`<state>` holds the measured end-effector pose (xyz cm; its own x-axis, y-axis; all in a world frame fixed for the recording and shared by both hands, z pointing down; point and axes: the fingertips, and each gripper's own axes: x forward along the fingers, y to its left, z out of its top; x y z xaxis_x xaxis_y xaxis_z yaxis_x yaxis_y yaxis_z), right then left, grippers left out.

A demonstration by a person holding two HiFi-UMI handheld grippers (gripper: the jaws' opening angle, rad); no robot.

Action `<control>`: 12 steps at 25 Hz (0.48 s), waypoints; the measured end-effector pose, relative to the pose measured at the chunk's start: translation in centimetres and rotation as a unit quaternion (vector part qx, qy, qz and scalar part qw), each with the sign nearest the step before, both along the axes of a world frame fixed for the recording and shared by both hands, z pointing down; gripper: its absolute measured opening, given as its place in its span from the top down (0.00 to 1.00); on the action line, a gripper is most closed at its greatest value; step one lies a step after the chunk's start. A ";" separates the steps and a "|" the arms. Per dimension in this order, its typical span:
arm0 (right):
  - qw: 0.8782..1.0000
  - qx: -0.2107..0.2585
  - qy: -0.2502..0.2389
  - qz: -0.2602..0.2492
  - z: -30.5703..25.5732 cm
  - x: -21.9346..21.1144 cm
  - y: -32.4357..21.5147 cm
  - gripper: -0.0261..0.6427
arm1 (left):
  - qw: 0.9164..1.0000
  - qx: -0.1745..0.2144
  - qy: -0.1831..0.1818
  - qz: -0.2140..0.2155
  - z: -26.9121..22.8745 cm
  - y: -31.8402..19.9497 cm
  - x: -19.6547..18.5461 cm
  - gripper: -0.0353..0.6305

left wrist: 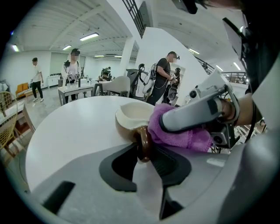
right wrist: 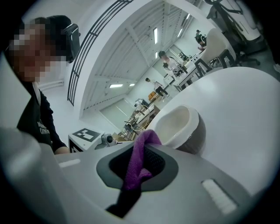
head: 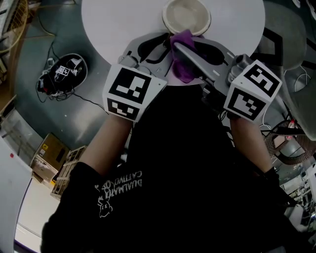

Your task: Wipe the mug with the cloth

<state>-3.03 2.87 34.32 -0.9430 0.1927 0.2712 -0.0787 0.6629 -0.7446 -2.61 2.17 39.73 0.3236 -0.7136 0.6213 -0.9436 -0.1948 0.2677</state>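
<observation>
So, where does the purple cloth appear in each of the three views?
Head view: purple cloth, upper centre, just below the mug.
Left gripper view: centre right, against the mug's right side.
Right gripper view: lower centre, pinched in the right gripper, left of the mug.
Shared landmark: the cream-lined mug.

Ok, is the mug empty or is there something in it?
Empty: the head view looks down into the mug and shows only its bare cream inside.
</observation>
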 end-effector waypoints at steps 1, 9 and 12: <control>1.000 -0.003 0.000 0.004 0.1 0.1 -0.1 0.93 | 1.000 0.000 0.001 0.000 0.0 0.0 0.0 0.81; 1.000 -0.018 0.003 0.025 0.4 1.4 -0.8 0.93 | 1.000 0.003 0.002 0.006 -0.1 0.1 0.0 0.81; 0.999 -0.019 0.008 0.032 0.6 2.0 -1.3 0.93 | 1.000 0.001 -0.005 0.016 -0.1 0.0 0.1 0.81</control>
<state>-1.02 1.52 34.97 -0.9491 0.1433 0.2804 -0.1319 0.6277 -0.7672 -2.54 2.18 39.67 0.3401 -0.7041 0.6234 -0.9395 -0.2263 0.2570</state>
